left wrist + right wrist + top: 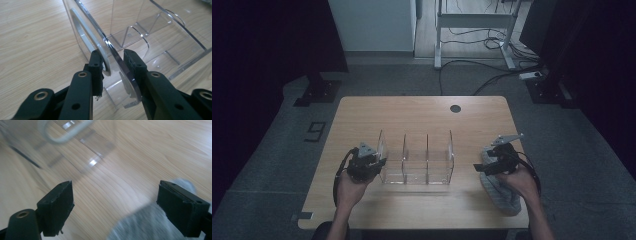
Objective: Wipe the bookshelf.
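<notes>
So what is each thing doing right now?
Clear organizer: upright on the table, its compartments empty.
Left gripper: jaws straddle the organizer's end wall; whether the pads press it is unclear.
Right gripper: jaws wide open, nothing between them.
Grey sock: lying flat on the table, under the right hand.
Table: wooden, with a dark round hole near its far edge.

Beside the clear organizer [416,160], both black grippers, left gripper [374,162] and right gripper [484,167], carried grey three-cornered plates, trailing black cables, brass-ringed holes and blocky ribbed jaws; the person's forearms were unsleeved.
</notes>
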